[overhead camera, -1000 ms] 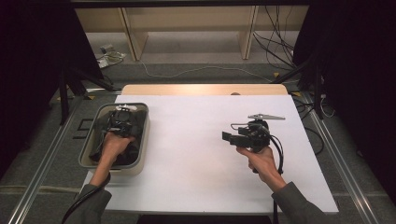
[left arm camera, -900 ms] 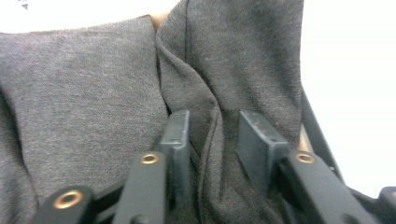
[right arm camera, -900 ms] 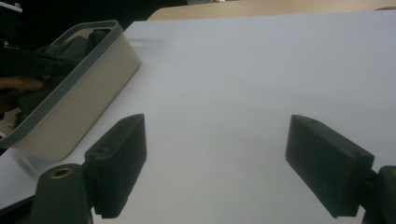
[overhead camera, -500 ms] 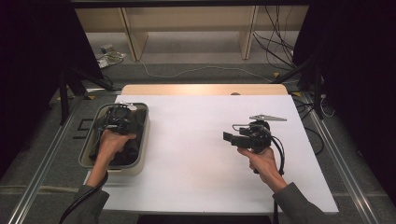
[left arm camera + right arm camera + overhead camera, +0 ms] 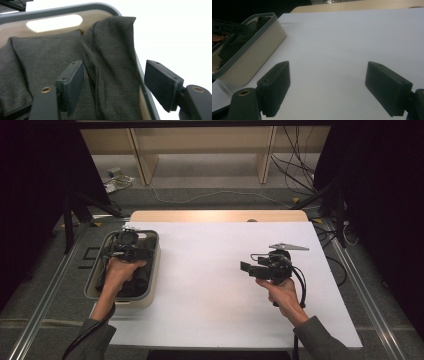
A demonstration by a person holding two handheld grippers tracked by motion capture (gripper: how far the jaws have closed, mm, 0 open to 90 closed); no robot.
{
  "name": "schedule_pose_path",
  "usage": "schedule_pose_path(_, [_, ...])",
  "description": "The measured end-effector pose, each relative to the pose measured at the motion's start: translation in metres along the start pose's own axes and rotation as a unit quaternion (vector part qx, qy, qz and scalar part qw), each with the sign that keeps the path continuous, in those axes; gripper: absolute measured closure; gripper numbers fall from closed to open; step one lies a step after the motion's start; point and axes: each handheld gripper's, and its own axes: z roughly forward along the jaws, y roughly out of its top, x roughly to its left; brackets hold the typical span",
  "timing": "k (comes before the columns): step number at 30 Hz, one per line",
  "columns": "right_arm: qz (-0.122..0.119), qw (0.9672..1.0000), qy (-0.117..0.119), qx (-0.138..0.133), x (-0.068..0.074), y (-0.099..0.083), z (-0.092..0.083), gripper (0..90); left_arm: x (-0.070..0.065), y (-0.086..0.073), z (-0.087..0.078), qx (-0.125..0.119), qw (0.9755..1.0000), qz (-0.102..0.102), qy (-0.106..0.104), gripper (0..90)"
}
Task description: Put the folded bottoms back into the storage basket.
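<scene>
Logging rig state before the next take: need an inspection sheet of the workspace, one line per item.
Surface: white table top, bare in the middle.
Job's things: dark grey cloth lying in the beige plastic bin with grey rim, one fold draped over the rim.
Clutter: nothing seen.
Tools: left tool over the bin, jaws just opened, fold between them, unpressed; right tool open, empty.
Cables: black cable trailing from right tool.
Surroundings: wooden shelving, floor cables.
</scene>
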Motion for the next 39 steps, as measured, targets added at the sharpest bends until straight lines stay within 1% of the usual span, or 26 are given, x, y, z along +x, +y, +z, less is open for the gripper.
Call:
schedule_pose_path(2, [-0.002, 1.0, 0.001, -0.001, 0.0, 0.0, 0.0, 20.9, -0.003, 0.001, -0.003, -0.013, 0.9999, 0.003, 0.002, 29.8])
schedule_pose_path(3, [-0.001, 1.0, 0.001, 0.001, 0.0, -0.001, 0.0, 20.9, -0.004, 0.002, -0.005, -0.016, 0.9999, 0.003, 0.001, 29.3])
schedule_pose_path(6, [-0.001, 1.0, 0.001, 0.001, 0.0, -0.001, 0.0, 20.9, -0.007, 0.004, -0.009, -0.025, 0.9996, -0.002, -0.011, 28.6])
schedule_pose_path(10, [-0.006, 1.0, 0.0, 0.0, 0.0, -0.002, 0.0, 20.9, -0.011, 0.005, -0.012, -0.036, 0.9992, -0.003, -0.017, 27.9])
schedule_pose_path(12, [-0.007, 1.0, -0.001, 0.0, 0.001, -0.002, -0.001, 20.8, -0.012, 0.005, -0.012, -0.039, 0.999, -0.005, -0.024, 27.3])
schedule_pose_path(16, [-0.01, 0.9999, 0.001, -0.003, 0.002, -0.003, -0.002, 20.8, -0.015, 0.004, -0.014, -0.058, 0.9972, -0.006, -0.046, 25.3])
schedule_pose_path(18, [-0.014, 0.9999, 0.002, -0.005, 0.002, -0.003, -0.002, 20.6, -0.018, 0.004, -0.016, -0.069, 0.9953, -0.005, -0.067, 23.4])
schedule_pose_path(19, [-0.013, 0.9999, 0.002, -0.005, 0.003, -0.003, -0.003, 20.5, -0.019, 0.003, -0.016, -0.074, 0.9945, -0.006, -0.074, 22.9])
schedule_pose_path(22, [-0.012, 0.9999, 0.004, -0.009, 0.002, -0.003, -0.004, 20.1, -0.023, 0.002, -0.018, -0.084, 0.9924, -0.003, -0.089, 21.6])
schedule_pose_path(24, [-0.015, 0.9998, 0.004, -0.012, 0.002, -0.004, -0.004, 19.9, -0.027, 0.0, -0.018, -0.094, 0.9907, 0.0, -0.099, 20.6])
schedule_pose_path(26, [-0.013, 0.9998, 0.004, -0.014, 0.002, -0.004, -0.005, 19.8, -0.031, -0.002, -0.018, -0.102, 0.9874, -0.006, -0.121, 19.7])
schedule_pose_path(28, [-0.014, 0.9998, 0.004, -0.014, 0.001, -0.005, -0.006, 19.6, -0.035, -0.003, -0.018, -0.107, 0.9853, -0.008, -0.133, 19.1])
schedule_pose_path(30, [-0.014, 0.9998, 0.004, -0.015, 0.001, -0.005, -0.006, 19.3, -0.04, -0.005, -0.018, -0.115, 0.9834, -0.008, -0.14, 18.6])
schedule_pose_path(31, [-0.014, 0.9998, 0.004, -0.015, 0.001, -0.005, -0.006, 19.2, -0.043, -0.006, -0.019, -0.12, 0.982, -0.005, -0.145, 18.6])
schedule_pose_path(33, [-0.018, 0.9997, 0.004, -0.018, 0.001, -0.006, -0.007, 19.0, -0.047, -0.008, -0.02, -0.126, 0.9804, 0.002, -0.152, 18.5])
schedule_pose_path(35, [-0.018, 0.9997, 0.005, -0.018, 0.001, -0.006, -0.008, 19.0, -0.052, -0.01, -0.021, -0.132, 0.9794, 0.009, -0.152, 18.3])
schedule_pose_path(36, [-0.02, 0.9996, 0.005, -0.019, 0.001, -0.007, -0.008, 19.0, -0.054, -0.011, -0.022, -0.137, 0.9784, 0.01, -0.155, 18.3])
schedule_pose_path(37, [-0.021, 0.9996, 0.005, -0.018, 0.001, -0.007, -0.008, 19.0, -0.057, -0.013, -0.022, -0.141, 0.9774, 0.016, -0.157, 18.3])
schedule_pose_path(38, [-0.024, 0.9995, 0.005, -0.019, 0.001, -0.007, -0.009, 19.0, -0.058, -0.014, -0.023, -0.143, 0.977, 0.02, -0.157, 18.3])
schedule_pose_path(39, [-0.026, 0.9995, 0.004, -0.019, 0.002, -0.007, -0.009, 19.0, -0.06, -0.015, -0.023, -0.146, 0.976, 0.021, -0.16, 18.3])
